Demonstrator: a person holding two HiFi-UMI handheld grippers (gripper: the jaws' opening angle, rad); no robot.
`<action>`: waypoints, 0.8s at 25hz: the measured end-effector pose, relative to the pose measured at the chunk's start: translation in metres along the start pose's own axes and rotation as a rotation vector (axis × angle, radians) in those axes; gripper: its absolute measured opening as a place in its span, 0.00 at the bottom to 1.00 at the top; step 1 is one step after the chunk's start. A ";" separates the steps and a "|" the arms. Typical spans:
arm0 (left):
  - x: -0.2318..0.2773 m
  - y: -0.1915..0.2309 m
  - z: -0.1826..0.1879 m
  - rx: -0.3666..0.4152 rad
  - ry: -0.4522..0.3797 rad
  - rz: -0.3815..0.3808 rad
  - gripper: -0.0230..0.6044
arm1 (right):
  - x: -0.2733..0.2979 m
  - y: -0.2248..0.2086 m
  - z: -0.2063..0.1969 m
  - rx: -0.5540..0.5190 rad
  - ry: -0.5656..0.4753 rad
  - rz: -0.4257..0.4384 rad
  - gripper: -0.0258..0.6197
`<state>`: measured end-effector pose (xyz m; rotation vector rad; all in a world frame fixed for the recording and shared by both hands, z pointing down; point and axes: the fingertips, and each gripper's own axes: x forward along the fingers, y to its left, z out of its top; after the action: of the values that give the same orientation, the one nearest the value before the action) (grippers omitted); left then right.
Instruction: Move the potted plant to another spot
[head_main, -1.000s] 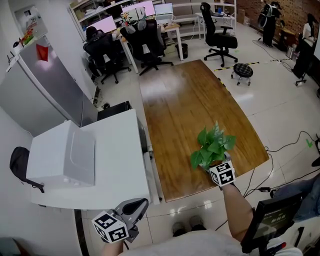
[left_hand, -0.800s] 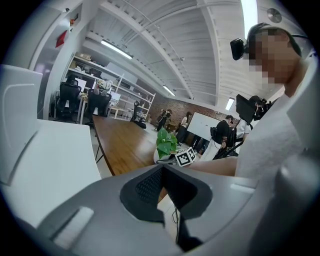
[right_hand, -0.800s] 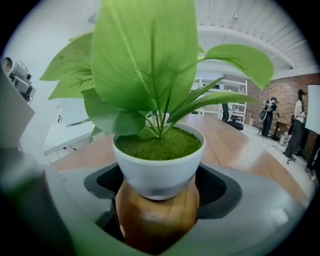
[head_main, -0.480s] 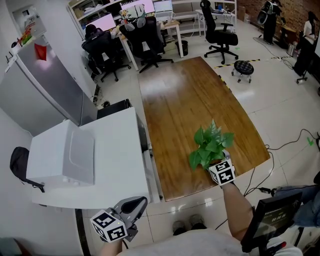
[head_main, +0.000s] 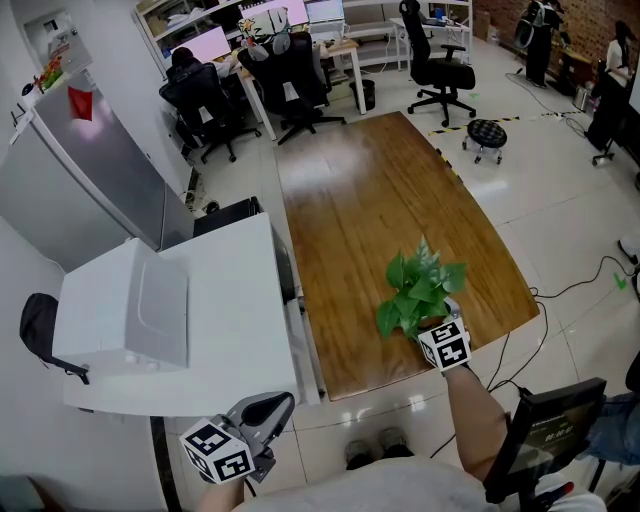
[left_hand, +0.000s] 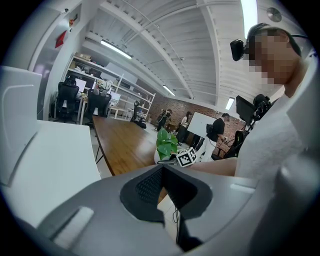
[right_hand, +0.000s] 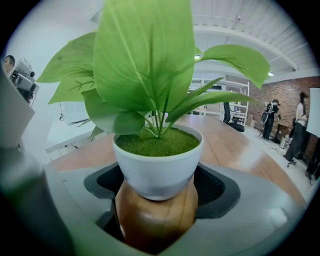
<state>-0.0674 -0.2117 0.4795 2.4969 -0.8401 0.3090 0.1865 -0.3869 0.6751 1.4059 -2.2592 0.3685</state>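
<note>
The potted plant (head_main: 418, 290), green leaves in a small white pot (right_hand: 157, 165), stands near the front right corner of the long wooden table (head_main: 380, 200). My right gripper (head_main: 436, 328) reaches over the table's front edge. Its two dark pads (right_hand: 215, 190) lie against the pot's sides, so it is shut on the pot. The pot's bottom is hidden; I cannot tell whether it rests on the wood. My left gripper (head_main: 285, 403) hangs low at the front left, off the table, shut and empty, with its tips together (left_hand: 162, 170). The plant (left_hand: 166, 142) shows small in the left gripper view.
A white counter (head_main: 240, 330) with a white box (head_main: 125, 315) stands left of the table, a grey fridge (head_main: 90, 170) behind it. Office chairs (head_main: 290, 90) and desks stand beyond the far end. A stool (head_main: 485, 140), floor cables (head_main: 560, 300) and a dark screen (head_main: 540, 440) are at the right.
</note>
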 end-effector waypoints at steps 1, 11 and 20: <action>0.000 0.000 0.000 0.001 -0.001 0.001 0.03 | -0.001 0.000 0.002 -0.007 -0.004 -0.001 0.72; -0.016 0.000 0.005 0.003 -0.039 0.019 0.03 | -0.004 0.022 0.044 -0.048 -0.058 0.035 0.72; -0.063 0.005 0.001 -0.014 -0.110 0.107 0.03 | 0.010 0.077 0.095 -0.128 -0.077 0.133 0.72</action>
<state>-0.1197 -0.1837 0.4585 2.4788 -1.0186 0.2026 0.0917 -0.4028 0.5990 1.2297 -2.3999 0.2098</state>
